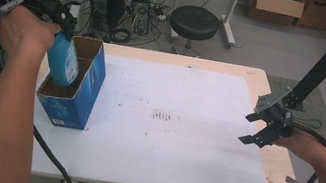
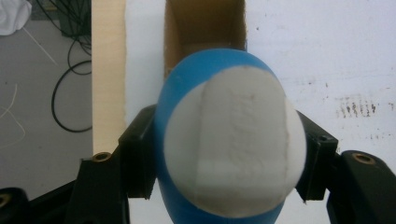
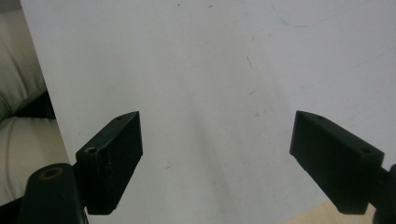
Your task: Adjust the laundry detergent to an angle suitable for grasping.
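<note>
left gripper: your left gripper (image 1: 63,28) is clamped on the blue bottle (image 1: 62,61), one jaw on each side of its body; in the left gripper view (image 2: 229,186) both pads press the bottle's flanks
bottle: blue with a white label (image 2: 233,149); it hangs tilted, lower end inside the near compartment of the blue box (image 1: 80,102), upper part above the rim
bottle vs box: it sits in the near cell; I can't tell whether it touches the cardboard floor or the walls
box: open-topped blue carton with a brown cardboard inside, split in two cells by a divider; it stands upright at the left end of the white board (image 1: 170,123), near the table's left edge
far cell: seen past the bottle in the left gripper view, brown interior (image 2: 205,23)
right gripper: your right gripper (image 1: 251,129) has its jaws spread wide with nothing between them; it hovers over the board's right edge, well apart from the box
right gripper view: both black jaws (image 3: 224,163) wide apart over bare white board
table: light wood top (image 1: 284,169) under the board
</note>
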The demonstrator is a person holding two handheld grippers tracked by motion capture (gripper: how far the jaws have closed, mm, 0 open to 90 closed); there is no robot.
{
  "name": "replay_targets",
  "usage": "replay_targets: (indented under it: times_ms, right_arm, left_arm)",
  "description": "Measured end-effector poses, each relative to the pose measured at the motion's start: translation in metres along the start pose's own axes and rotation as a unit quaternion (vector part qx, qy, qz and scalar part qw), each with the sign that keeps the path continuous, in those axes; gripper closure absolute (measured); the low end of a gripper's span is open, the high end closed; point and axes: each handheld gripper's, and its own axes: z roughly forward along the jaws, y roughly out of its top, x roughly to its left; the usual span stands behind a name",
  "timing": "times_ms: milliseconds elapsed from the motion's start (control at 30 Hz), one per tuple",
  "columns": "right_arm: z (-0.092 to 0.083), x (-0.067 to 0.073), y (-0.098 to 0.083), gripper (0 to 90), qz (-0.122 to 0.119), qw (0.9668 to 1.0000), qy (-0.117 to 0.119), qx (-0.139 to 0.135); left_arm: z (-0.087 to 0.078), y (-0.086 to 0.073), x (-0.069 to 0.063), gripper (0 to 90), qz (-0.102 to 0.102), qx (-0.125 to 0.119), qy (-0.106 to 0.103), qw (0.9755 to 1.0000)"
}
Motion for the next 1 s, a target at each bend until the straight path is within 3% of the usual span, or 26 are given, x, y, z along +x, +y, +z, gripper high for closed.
replay_targets:
  times_ms: [233,500,767,1000]
  right_arm:
    - [0.000,-0.001,-0.003,16.8,0.003,1.0000,0.001,-0.007]
    - [0.002,-0.001,-0.006,16.8,0.006,1.0000,0.001,-0.003]
    - [0.003,0.000,-0.010,16.9,0.012,0.9999,-0.001,0.004]
    - [0.004,0.000,-0.014,16.9,0.015,0.9999,-0.001,0.006]
  left_arm:
    - [0.021,-0.007,-0.001,38.0,0.002,-0.005,0.001,1.0000]
    - [0.060,-0.021,0.002,38.0,0.002,-0.004,0.000,1.0000]
    - [0.097,-0.035,0.003,38.0,0.005,0.004,-0.010,0.9999]
    - [0.117,-0.041,0.005,38.0,0.008,0.014,-0.013,0.9998]
